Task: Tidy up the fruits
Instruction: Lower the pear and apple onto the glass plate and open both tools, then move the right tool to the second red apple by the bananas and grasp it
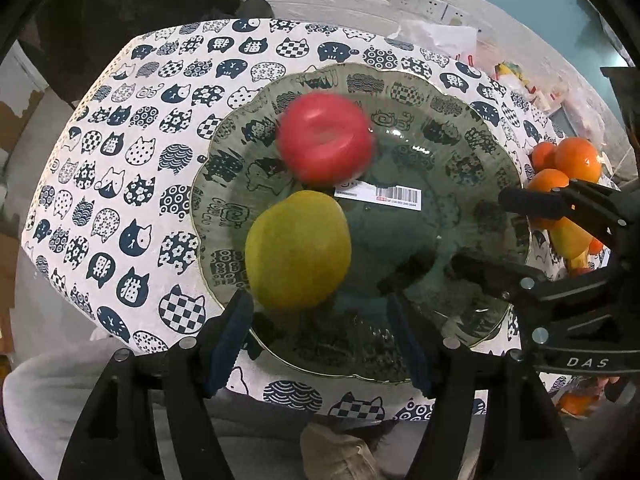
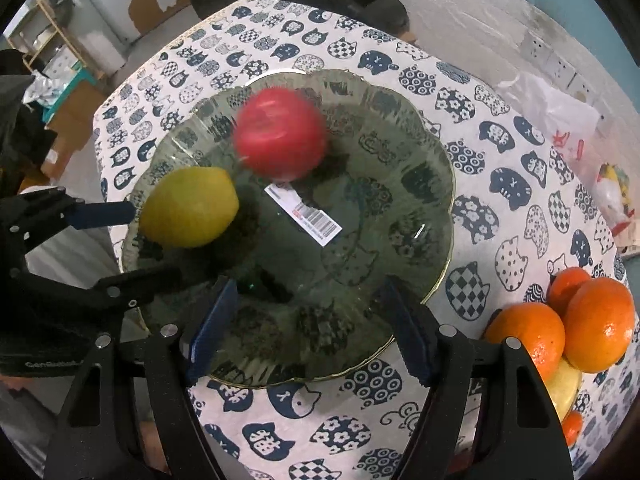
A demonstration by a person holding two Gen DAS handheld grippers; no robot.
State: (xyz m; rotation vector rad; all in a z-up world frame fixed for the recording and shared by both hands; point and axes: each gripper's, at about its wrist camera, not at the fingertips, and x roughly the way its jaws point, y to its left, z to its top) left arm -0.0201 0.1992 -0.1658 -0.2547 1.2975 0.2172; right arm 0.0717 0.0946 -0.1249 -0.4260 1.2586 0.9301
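Observation:
A glass plate [image 1: 460,152] [image 2: 404,152] with a barcode sticker lies on the cat-print tablecloth. On it are a red apple [image 1: 325,136] [image 2: 279,133], blurred as if rolling, and a yellow lemon [image 1: 298,250] [image 2: 190,207]. My left gripper [image 1: 320,320] is open over the plate's near rim, with the lemon just ahead of its left finger; it also shows at the left in the right wrist view [image 2: 144,240]. My right gripper [image 2: 308,324] is open and empty over the plate's near edge; it also shows in the left wrist view [image 1: 488,232].
A pile of oranges [image 2: 576,320] [image 1: 568,164] with a yellow fruit beneath sits to the right of the plate. Plastic bags [image 2: 556,116] lie at the table's far right by a wall with sockets. The table edge falls off at the left.

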